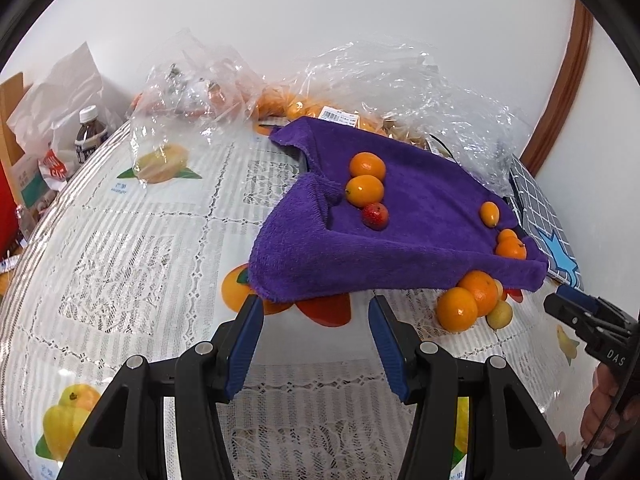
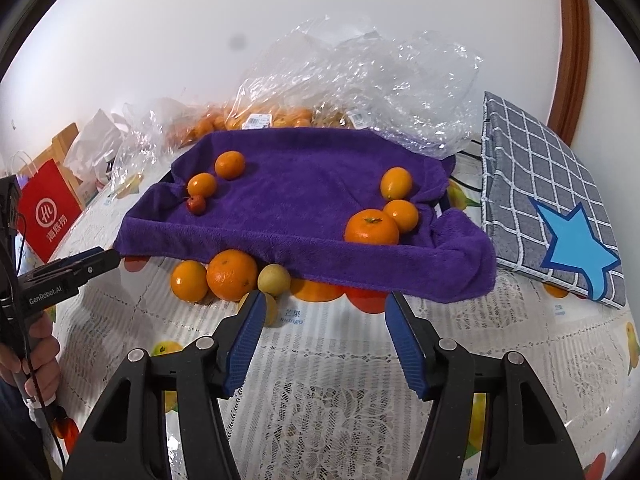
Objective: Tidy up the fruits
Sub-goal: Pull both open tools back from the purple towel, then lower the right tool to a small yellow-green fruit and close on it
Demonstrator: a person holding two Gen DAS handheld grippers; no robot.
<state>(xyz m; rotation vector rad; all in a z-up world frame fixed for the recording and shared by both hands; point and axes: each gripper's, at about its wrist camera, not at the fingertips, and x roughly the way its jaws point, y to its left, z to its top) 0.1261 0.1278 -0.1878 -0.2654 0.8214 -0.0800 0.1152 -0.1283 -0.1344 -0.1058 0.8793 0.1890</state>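
Fruits (image 2: 371, 227) on towel (image 2: 304, 200) | right view only: red bag (image 2: 47, 216)

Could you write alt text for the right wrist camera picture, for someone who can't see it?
A purple terry towel draped over a tray holds six small oranges and one tiny red fruit; more loose oranges sit on the lace tablecloth in front. The right gripper hovers with jaws open and empty.

Fruit on and beside a purple towel (image 2: 304, 196) on the bench (image 2: 340, 392)

Right gripper (image 2: 322, 312) open and empty near the towel's front edge; three oranges (image 2: 232, 274) and pale fruits just before it; grey checked pad (image 2: 540, 184) to the right; left gripper (image 2: 92, 266) at the left edge.
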